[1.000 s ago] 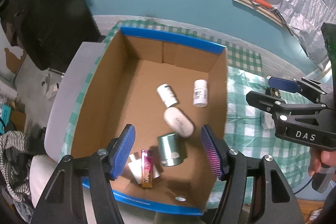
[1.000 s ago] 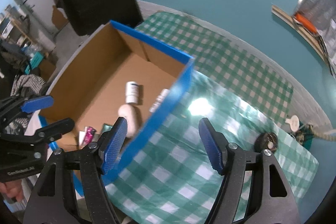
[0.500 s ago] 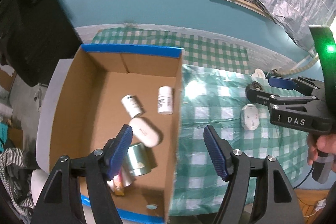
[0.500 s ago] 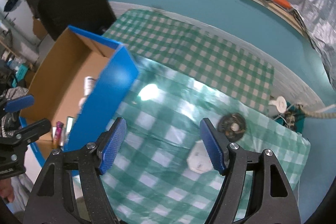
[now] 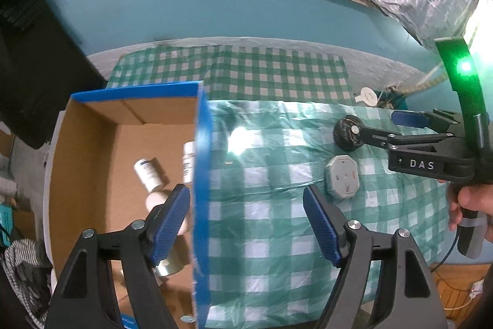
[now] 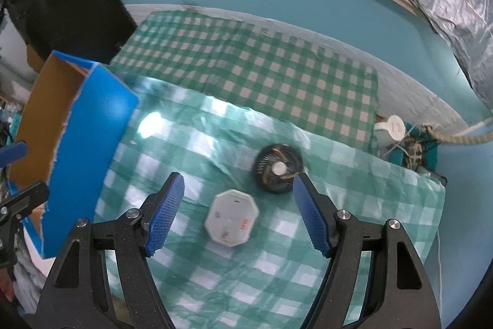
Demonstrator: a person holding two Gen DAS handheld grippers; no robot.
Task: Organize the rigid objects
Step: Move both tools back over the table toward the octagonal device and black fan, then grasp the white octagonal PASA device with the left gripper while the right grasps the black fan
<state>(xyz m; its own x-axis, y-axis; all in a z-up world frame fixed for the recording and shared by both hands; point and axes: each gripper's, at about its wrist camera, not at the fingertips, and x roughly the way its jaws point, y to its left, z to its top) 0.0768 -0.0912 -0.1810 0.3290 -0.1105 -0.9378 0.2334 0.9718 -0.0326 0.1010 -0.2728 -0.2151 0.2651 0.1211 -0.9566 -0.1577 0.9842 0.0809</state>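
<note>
Two bottles (image 5: 148,174) half-hidden behind box wall (image 5: 201,174).

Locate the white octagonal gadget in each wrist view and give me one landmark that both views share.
Left wrist view: the white octagonal gadget lies on the green checked cloth, right of centre, just beyond the left gripper's right finger.
Right wrist view: it lies low in the centre, between the fingers of the open right gripper.
Shared landmark: the round black fan, just beyond the gadget in both views.
</note>
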